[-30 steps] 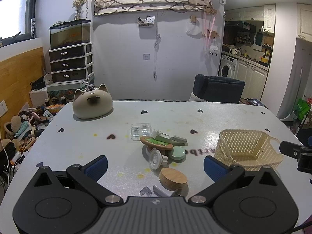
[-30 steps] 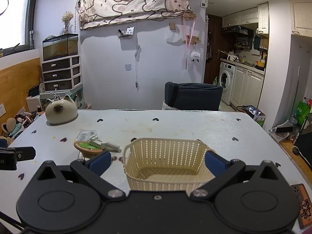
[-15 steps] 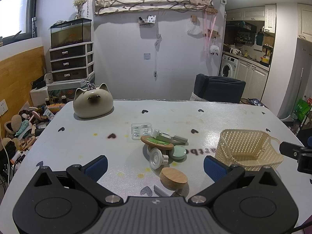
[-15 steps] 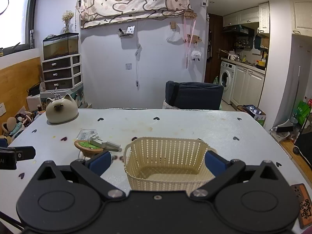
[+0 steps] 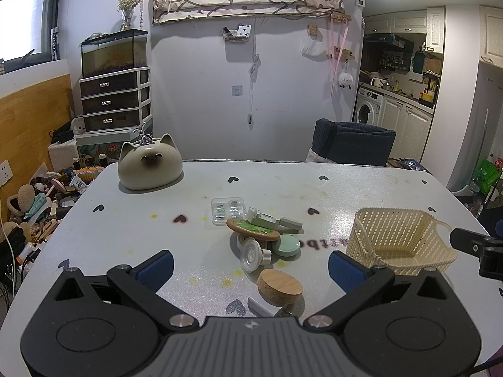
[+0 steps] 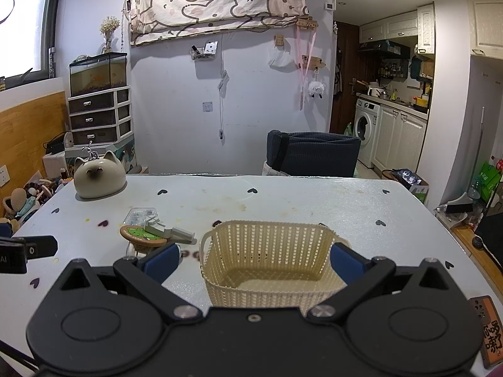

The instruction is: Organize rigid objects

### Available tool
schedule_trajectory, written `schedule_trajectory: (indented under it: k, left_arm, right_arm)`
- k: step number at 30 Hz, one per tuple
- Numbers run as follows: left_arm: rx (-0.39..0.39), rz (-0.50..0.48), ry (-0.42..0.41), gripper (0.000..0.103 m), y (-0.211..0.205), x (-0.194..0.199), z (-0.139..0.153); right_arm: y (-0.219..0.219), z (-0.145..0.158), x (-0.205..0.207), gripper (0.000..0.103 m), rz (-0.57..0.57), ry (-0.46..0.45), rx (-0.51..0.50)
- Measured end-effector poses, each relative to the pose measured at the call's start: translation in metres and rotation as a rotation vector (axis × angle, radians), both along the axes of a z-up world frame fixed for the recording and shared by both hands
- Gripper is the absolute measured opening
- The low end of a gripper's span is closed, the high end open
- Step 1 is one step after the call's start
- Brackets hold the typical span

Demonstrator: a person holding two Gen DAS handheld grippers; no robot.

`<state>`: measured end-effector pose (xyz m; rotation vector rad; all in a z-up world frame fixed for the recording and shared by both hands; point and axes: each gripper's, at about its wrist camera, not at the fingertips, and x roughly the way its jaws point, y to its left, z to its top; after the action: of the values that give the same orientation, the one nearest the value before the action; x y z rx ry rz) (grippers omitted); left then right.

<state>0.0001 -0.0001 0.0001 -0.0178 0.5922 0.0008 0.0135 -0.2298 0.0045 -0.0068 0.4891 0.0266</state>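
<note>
A pile of small rigid objects lies mid-table: a clear plastic case point(image 5: 227, 210), a grey-green clip point(image 5: 273, 220), a wooden oval coaster with green print point(image 5: 252, 229), a mint round lid point(image 5: 286, 245), a white disc part point(image 5: 251, 254) and a round wooden lid point(image 5: 280, 286). A cream plastic basket point(image 5: 399, 240) stands to their right and is empty point(image 6: 270, 259). My left gripper point(image 5: 251, 267) is open, just short of the pile. My right gripper point(image 6: 256, 259) is open, its fingers on either side of the basket's near end.
A cat-shaped ceramic pot point(image 5: 149, 167) stands at the table's far left. A dark chair point(image 5: 352, 146) is behind the far edge. An orange tag point(image 6: 489, 330) lies at the near right edge. Clutter fills the floor to the left.
Both grippers have drifted very slightly; the scene sits a little lower in the right wrist view. Nothing was grasped or moved.
</note>
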Motion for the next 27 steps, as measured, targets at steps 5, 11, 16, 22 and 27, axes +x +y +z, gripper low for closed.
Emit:
schedule_trajectory:
  k: [5,11,16,22,27]
  left_arm:
    - [0.0,-0.001,-0.001,0.103,-0.0001,-0.0001,0.0001]
    - [0.0,0.0,0.0,0.103,0.0001,0.0,0.0]
    - [-0.001,0.0,0.0,0.103,0.0001,0.0001,0.0]
    - [0.0,0.0,0.0,0.103,0.0,0.0001,0.0001]
    - [-0.003,0.0,0.0,0.103,0.0,0.0001,0.0]
  right_arm:
    - [0.0001,0.0001,-0.0002,0.103,-0.001,0.0,-0.001]
    - [0.0,0.0003,-0.0001,0.103,-0.001,0.001,-0.001]
    - [-0.0002,0.0006,0.0001,0.103,0.001,0.001,-0.001]
    - [-0.0003,0.001,0.0007,0.103,0.001,0.0,-0.001]
    - [0.0027,-0.0023,0.0022,0.103,0.003,-0.002,0.001]
